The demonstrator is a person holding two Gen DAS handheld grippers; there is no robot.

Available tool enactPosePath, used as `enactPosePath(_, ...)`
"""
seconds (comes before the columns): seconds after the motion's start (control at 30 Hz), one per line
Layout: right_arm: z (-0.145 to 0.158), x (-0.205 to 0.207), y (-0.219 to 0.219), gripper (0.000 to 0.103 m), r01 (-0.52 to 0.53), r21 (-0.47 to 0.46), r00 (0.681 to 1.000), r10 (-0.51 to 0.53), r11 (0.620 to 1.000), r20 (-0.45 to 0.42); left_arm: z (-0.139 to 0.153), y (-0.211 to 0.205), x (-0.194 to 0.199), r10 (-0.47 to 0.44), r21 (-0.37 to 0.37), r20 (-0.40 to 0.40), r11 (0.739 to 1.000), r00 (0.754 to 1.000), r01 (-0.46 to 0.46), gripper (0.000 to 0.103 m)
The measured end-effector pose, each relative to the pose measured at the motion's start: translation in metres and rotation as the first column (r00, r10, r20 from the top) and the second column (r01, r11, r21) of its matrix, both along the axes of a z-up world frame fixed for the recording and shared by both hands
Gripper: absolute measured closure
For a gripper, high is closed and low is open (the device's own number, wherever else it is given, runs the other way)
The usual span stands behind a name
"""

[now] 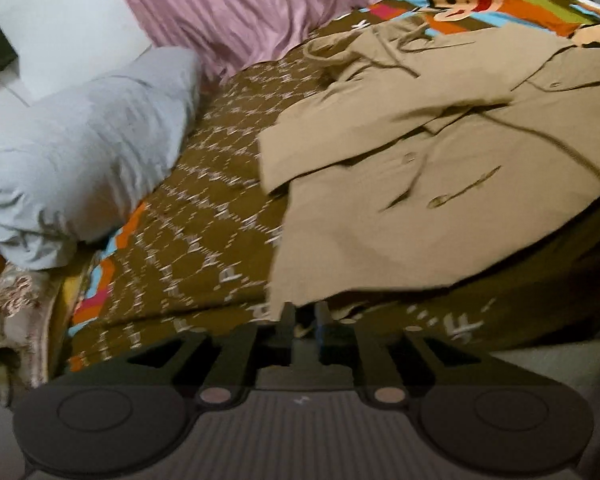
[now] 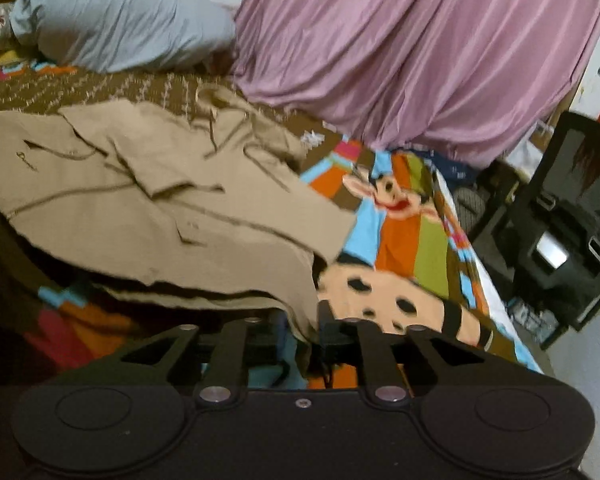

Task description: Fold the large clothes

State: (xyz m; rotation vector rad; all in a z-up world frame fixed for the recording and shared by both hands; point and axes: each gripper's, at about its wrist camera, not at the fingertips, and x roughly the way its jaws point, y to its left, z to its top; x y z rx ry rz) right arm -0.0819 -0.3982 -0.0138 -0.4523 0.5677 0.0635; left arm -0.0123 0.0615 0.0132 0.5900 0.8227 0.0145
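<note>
Left claw [image 1: 305,320], angled downward, jaws narrowly parted at the hem of the tan coat [image 1: 440,184], grip unclear. Right claw [image 2: 305,320] likewise, hem corner between its jaws. Coat spreads toward 12 o'clock over the bed [image 1: 204,240].

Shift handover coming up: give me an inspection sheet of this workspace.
Surface: bed with a brown patterned cover and a bright cartoon sheet.
Job's things: tan coat spread flat, sleeve folded across its front.
Clutter: grey pillow, pink fabric.
Grippers: left gripper and right gripper each slightly open at the coat's near hem; hold unclear.
Cables: nothing seen.
Surroundings: white wall, black chair beside the bed.
</note>
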Motion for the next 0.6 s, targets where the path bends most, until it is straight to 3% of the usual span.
enactPosePath(0.03, 0.000, 0.000, -0.003, 0.070, 0.005, -0.005, 1.000, -0.006, 1.000, -0.020, 0.004, 0.007, 0.000, 0.015, -0.006, -0.002, 1.000, 1.000, -0.015, 0.071)
enactPosePath(0.1, -0.001, 0.000, -0.010, 0.061, 0.011, -0.008, 0.999, -0.012, 1.000, -0.044, 0.010, 0.023, -0.001, 0.051, -0.027, -0.001, 0.998, 0.999, -0.051, 0.047)
enactPosePath(0.17, 0.001, 0.001, -0.013, 0.052, 0.019, -0.025, 0.998, -0.020, 1.000, -0.062, 0.020, 0.038, -0.002, 0.095, -0.065, 0.008, 0.993, 0.995, -0.094, 0.032)
enactPosePath(0.3, 0.013, 0.002, -0.024, 0.038, 0.015, -0.026, 0.996, -0.017, 1.000, -0.091, 0.035, 0.056, 0.011, 0.176, -0.130, 0.031, 0.977, 0.984, -0.171, 0.010)
enactPosePath(0.43, 0.038, 0.008, -0.039, 0.027, 0.009, 0.014, 0.997, -0.008, 1.000, -0.075, 0.036, 0.057, 0.043, 0.217, -0.120, 0.013, 0.969, 0.976, -0.214, 0.008)
enactPosePath(0.6, 0.080, 0.028, -0.063, 0.010, 0.057, 0.081, 0.998, -0.058, 0.995, 0.015, 0.050, 0.047, 0.098, 0.159, -0.244, 0.006, 0.958, 0.987, -0.152, 0.008)
